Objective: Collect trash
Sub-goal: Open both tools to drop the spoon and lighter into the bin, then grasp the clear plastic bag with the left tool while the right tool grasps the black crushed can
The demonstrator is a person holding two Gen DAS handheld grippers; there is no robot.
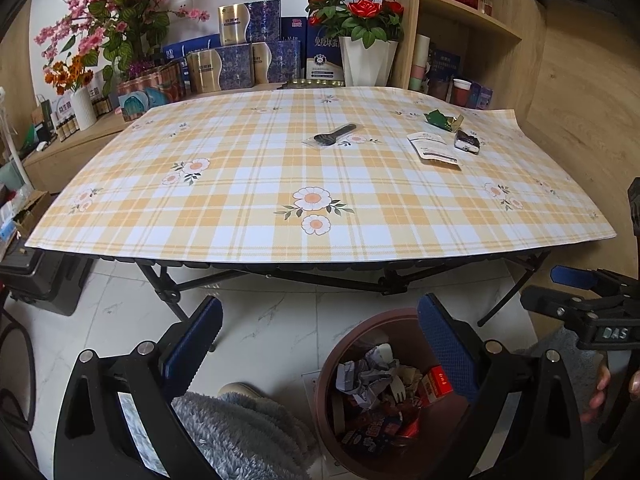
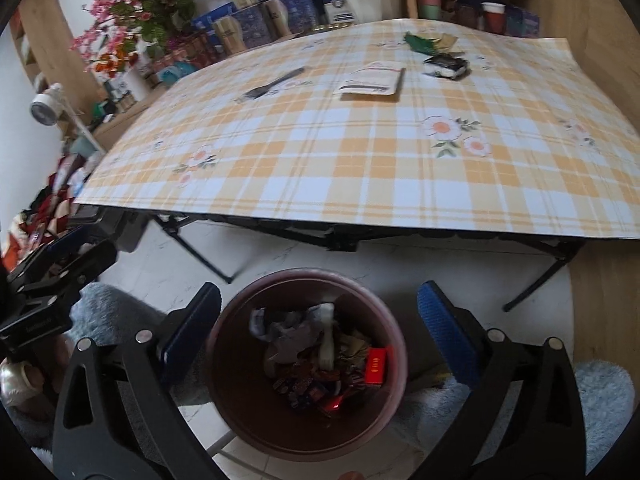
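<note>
A brown trash bin (image 1: 404, 320) (image 2: 240, 408) stands on the floor in front of the table, holding crumpled paper, a white fork and red wrappers. My left gripper (image 1: 320, 344) is open and empty, low beside the bin. My right gripper (image 2: 318, 328) is open and empty, right above the bin. On the checked tablecloth (image 1: 280, 184) lie a black wrapped spoon (image 1: 334, 135) (image 2: 276, 82), a white pouch (image 1: 434, 149) (image 2: 374, 80), a green-gold wrapper (image 1: 442, 119) (image 2: 424, 42) and a dark wrapper (image 1: 467, 142) (image 2: 446, 65).
Boxes (image 1: 240, 60), flower pots (image 1: 368, 60) and a white vase (image 1: 83, 107) line the shelf behind the table. A wooden shelving unit (image 1: 472, 24) stands at the right. Black folding table legs (image 1: 168, 284) and fuzzy grey slippers (image 1: 240, 432) are near the bin.
</note>
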